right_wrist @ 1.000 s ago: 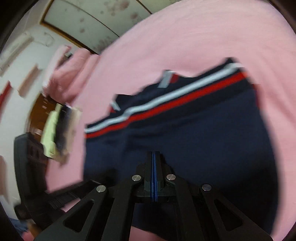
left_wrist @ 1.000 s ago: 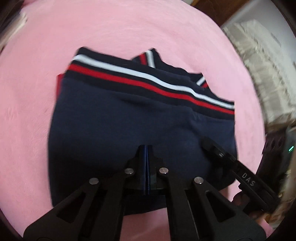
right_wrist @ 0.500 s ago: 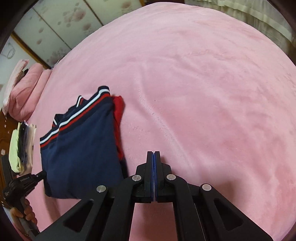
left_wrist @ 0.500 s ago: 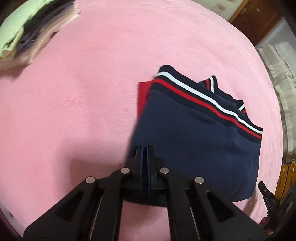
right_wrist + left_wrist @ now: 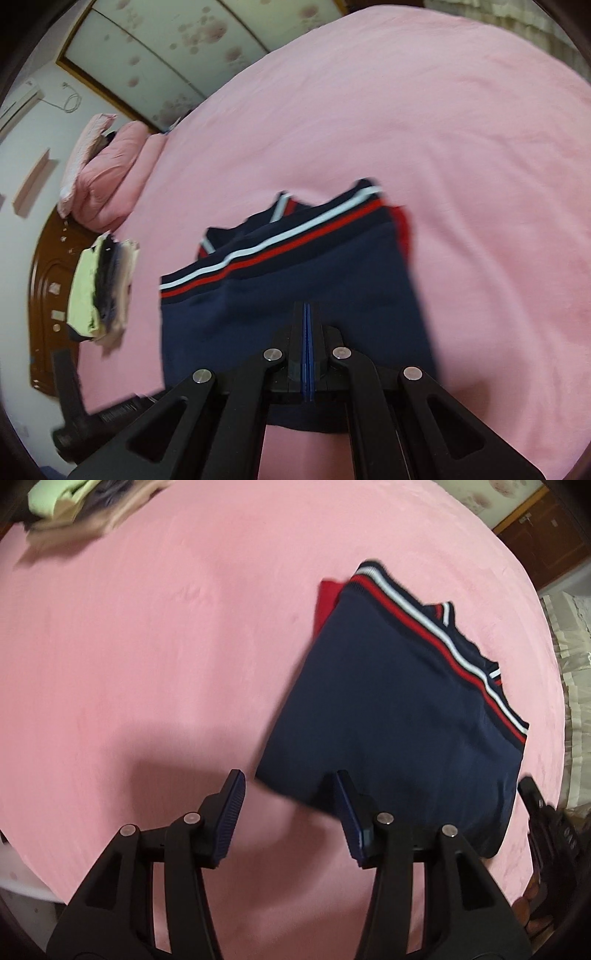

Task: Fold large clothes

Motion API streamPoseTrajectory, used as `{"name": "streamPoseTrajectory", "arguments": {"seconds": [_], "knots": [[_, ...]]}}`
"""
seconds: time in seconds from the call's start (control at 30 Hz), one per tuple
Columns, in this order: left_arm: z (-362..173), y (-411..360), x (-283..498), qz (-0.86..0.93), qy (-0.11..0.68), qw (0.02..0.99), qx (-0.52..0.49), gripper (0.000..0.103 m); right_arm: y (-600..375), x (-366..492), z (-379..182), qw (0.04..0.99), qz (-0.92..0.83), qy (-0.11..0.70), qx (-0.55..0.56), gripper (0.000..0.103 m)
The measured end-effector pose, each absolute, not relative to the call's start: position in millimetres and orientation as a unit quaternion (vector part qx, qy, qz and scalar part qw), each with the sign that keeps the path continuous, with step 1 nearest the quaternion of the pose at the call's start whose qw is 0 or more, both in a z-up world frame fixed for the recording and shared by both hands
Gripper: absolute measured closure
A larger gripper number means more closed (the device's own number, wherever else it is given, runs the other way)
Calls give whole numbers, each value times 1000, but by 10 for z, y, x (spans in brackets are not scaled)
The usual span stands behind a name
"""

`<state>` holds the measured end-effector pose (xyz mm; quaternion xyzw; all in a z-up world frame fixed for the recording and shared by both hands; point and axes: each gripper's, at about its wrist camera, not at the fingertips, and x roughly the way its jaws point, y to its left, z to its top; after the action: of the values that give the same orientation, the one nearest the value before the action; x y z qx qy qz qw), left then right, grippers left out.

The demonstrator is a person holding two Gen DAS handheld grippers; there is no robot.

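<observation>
1. The navy garment [image 5: 388, 716] lies folded flat on the pink bed [image 5: 147, 646], near its front edge.
2. The left tool [image 5: 291, 808] has just been opening; nothing sits between its pads.
3. The right tool [image 5: 307, 354] is closed, empty, over the garment.
4. The fold looks finished; next probably moving it to the stack of folded clothes [image 5: 99, 291].

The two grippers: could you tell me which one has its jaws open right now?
The left gripper: its jaws have just been opening and stand apart, nothing pinched, by the folded navy garment's corner. The right gripper's pads are pressed together.
</observation>
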<state>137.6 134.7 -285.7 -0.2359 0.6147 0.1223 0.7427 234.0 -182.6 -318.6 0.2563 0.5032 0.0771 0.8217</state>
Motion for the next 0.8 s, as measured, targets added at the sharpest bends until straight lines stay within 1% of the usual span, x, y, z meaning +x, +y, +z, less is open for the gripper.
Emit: {"name": "streamPoseTrajectory", "arguments": {"seconds": [0.13,0.27,0.47,0.67,0.8], "knots": [[-2936,1369,1281,123,619,733,-253,57,-1521,2476,-3263,806,105,522,258,103],[-2991,1470,1218,121,616,720,-297,57,-1160,2662,-3476,795,118,544,241,103],[-3054,1575,1119,117,611,707,-336,57,-841,2875,-3824,787,92,572,211,103],[-3149,1603,1025,108,604,692,-380,56,-565,3063,-3981,787,54,593,162,103],[-3209,1643,1004,89,590,680,-425,55,-444,3158,-4073,783,41,601,153,103]]}}
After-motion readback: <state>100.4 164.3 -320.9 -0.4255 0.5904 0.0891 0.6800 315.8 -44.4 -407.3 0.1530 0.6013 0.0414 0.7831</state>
